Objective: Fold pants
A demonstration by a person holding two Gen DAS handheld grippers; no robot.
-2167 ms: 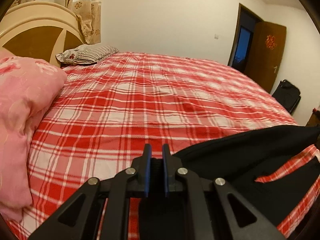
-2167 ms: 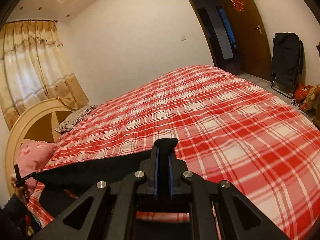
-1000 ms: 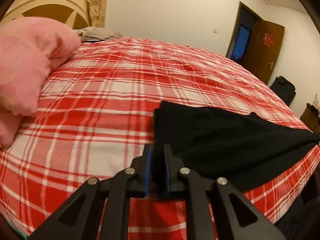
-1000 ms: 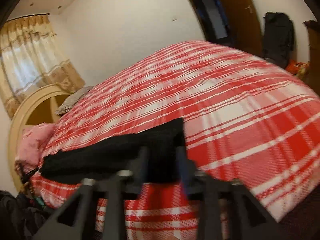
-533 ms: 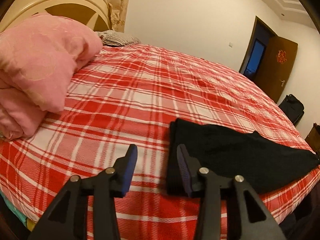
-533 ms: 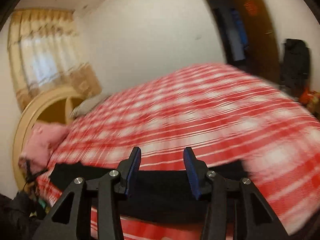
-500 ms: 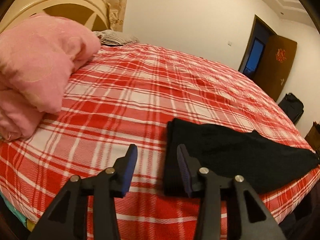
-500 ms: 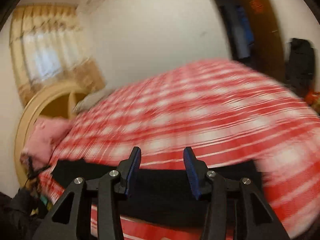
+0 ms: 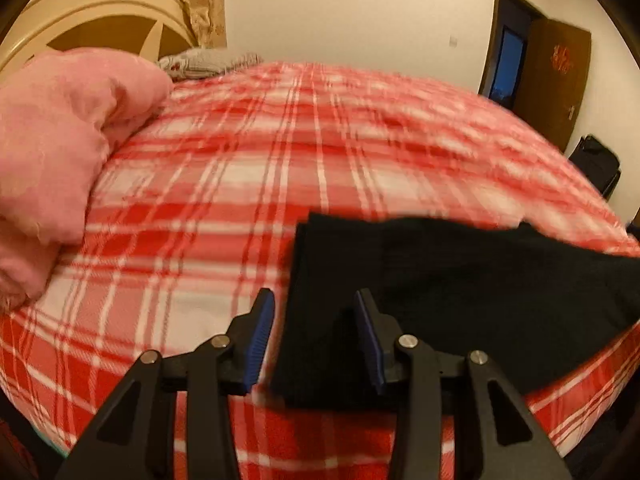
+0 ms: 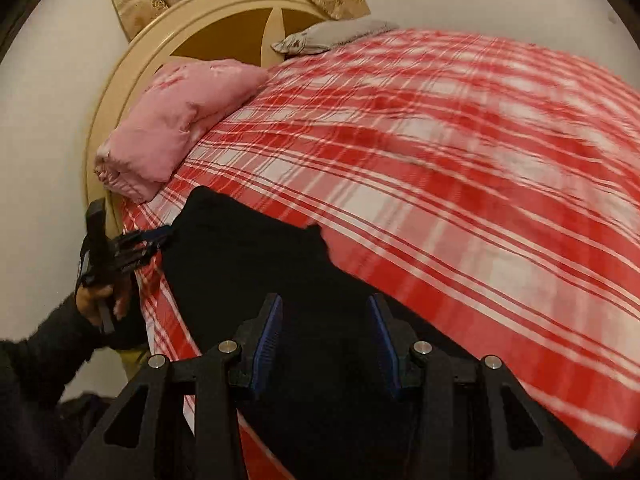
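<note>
We have just let go: our left gripper (image 9: 314, 334) has opened off the black pants (image 9: 460, 280), our right gripper (image 10: 326, 336) hangs parted above them, and they lie lengthwise-folded at the bed's (image 9: 280, 168) near edge, ready for the next fold.

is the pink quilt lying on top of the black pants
No, the folded pink quilt sits apart by the headboard, with bare plaid sheet between it and the black pants.

the black pants (image 9: 460, 276) lay folded into a long flat strip along the near edge of the red plaid bed (image 9: 304, 168), one end squared off.
</note>
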